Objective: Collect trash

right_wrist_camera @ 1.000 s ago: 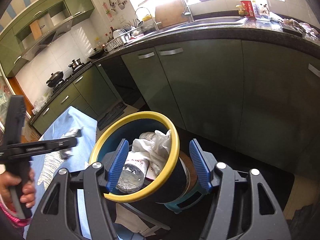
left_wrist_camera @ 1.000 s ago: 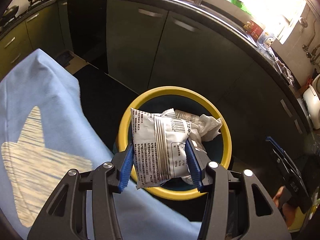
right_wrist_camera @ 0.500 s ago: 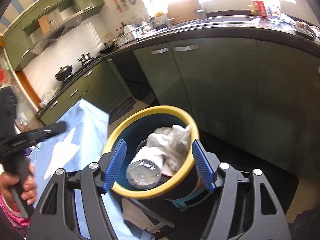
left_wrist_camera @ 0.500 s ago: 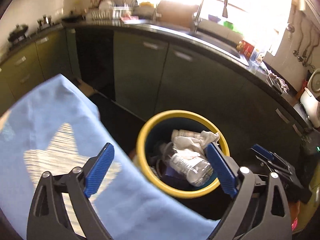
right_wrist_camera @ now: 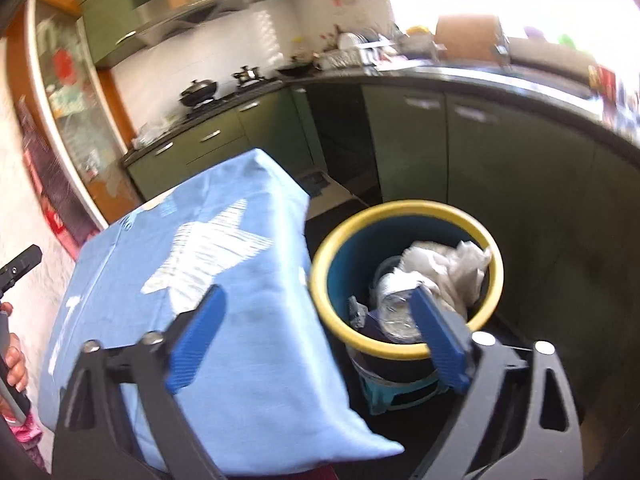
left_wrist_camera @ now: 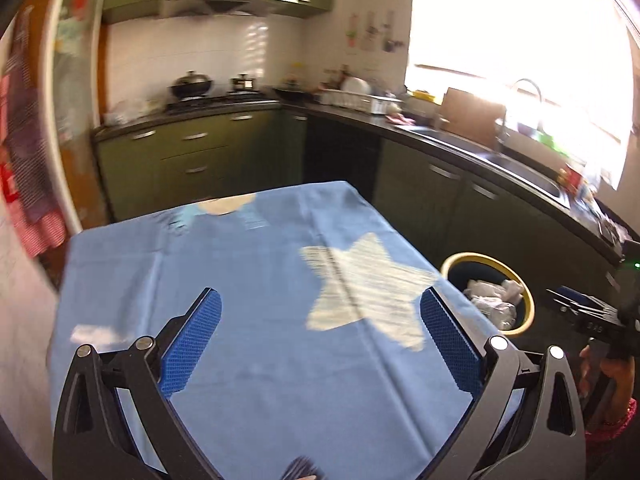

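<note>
both tongs (left_wrist_camera: 320, 344) (right_wrist_camera: 320, 336) spread wide, empty

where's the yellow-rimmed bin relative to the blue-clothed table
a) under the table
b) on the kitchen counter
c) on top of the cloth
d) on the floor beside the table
d) the yellow-rimmed bin stands down past the edge of the blue cloth, below tabletop level, trash inside.

No text, label, brand or number is legible in either view; all blurred
</note>
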### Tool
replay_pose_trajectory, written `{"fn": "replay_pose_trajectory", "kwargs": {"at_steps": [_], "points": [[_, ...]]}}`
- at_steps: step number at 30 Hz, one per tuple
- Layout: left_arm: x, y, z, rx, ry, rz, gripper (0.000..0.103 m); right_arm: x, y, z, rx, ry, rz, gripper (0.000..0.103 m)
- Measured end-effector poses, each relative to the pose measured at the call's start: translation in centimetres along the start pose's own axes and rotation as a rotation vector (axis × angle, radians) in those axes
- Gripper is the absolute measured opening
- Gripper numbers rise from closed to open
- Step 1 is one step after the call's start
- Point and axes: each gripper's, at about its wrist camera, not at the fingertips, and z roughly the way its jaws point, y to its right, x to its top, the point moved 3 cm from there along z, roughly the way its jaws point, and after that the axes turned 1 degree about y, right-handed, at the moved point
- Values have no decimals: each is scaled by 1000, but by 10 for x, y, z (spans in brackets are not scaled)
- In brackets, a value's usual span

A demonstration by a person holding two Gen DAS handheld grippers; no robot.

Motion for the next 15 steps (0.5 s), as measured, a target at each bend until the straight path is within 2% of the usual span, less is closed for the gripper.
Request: {"fn": "replay_pose_trajectory", "kwargs": {"at_steps": [6, 15], "points": [[-18, -49, -55, 76, 32, -52, 98, 9, -35, -37, -50, 66, -110, 96], [-43, -58, -112, 117, 86, -69, 98, 9, -55, -56, -25, 82, -170, 96]]}}
